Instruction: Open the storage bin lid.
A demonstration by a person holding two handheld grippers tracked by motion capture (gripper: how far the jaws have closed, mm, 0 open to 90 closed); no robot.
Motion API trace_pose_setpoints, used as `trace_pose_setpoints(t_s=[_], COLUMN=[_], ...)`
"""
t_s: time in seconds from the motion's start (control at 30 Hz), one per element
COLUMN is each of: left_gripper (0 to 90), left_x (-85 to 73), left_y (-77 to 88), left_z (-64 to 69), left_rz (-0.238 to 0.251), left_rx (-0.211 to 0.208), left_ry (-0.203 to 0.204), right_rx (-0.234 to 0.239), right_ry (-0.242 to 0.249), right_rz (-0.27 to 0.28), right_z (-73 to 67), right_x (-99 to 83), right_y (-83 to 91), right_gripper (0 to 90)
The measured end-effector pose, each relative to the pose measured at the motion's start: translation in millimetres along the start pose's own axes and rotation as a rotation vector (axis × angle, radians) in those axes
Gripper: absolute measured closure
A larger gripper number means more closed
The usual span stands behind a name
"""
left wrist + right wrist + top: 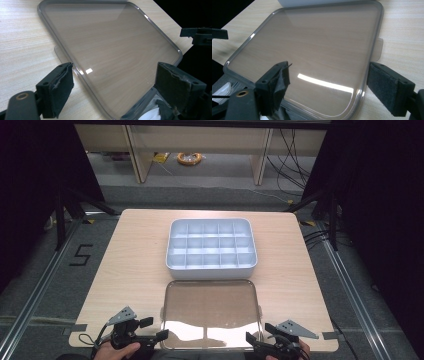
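The clear lid (pixel 210 312) is lying flat on the bench (pixel 135 255), close to the person's edge. Just behind it, farther from the person, the grey box with little rooms (pixel 211 248) is sitting open. The lid and the box are almost touching, and the lid's far edge is running along the box's near wall.

The left claw (pixel 156 330) is waiting at the lid's near left corner. The right claw (pixel 260 334) is waiting at the near right corner. Both are sitting about as close to the lid as each other, so neither one is nearer.

In the left gripper view, the left claw (pixel 113 85) is standing wide open, with the lid's (pixel 112 52) rim lying between its pads but not pinched. In the right gripper view, the right claw (pixel 328 86) is wide open too, and the lid (pixel 312 47) is stretching away in front of it. Neither claw is holding anything.

The lid's long side is going left to right, the same way as the box's long side. So the lid is lying right in front of both claws, and the box is waiting straight past it. It looks like the next job is pinching the near rim at both corners, lifting, and carrying the lid forward over the box. A small clear tab (pixel 379 48) is sticking out on the lid's right side.
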State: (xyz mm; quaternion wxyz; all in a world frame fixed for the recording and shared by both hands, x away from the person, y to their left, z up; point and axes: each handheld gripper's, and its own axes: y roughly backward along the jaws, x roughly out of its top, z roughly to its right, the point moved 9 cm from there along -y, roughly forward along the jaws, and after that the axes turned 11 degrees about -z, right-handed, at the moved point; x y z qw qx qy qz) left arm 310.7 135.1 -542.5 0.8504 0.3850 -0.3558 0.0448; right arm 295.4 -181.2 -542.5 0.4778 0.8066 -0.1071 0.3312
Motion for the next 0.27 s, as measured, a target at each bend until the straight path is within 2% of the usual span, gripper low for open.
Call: trace_pose_setpoints(t_s=[0.03,0.13,0.17,0.2,0.27], left_gripper=[14.6,14.6,14.6,14.6,14.6], left_x=[0.1,-0.1,-0.1,0.0,-0.1], left_y=[-0.1,0.1,0.3,0.2,-0.1], left_z=[0.0,-1.1,-1.0,-1.3,-1.0], left_rz=[0.001,-0.001,-0.002,-0.001,-0.002], left_rx=[-0.002,-0.002,-0.002,0.003,-0.003], left_ry=[0.005,0.009,0.009,0.01,0.009], right_rx=[0.017,-0.002,-0.008,-0.011,-0.01], right_ry=[-0.005,0.003,-0.044,-0.005,-0.006], right_rz=[0.003,0.001,-0.03,-0.02,-0.017], right_z=[-1.4,1.5,-0.9,2.3,3.0], right_x=[0.1,-0.1,-3.4,-2.2,-2.0], right_y=[-0.9,-2.3,-0.1,-0.8,-0.7], right_gripper=[19.6,19.6,19.6,19.6,19.6])
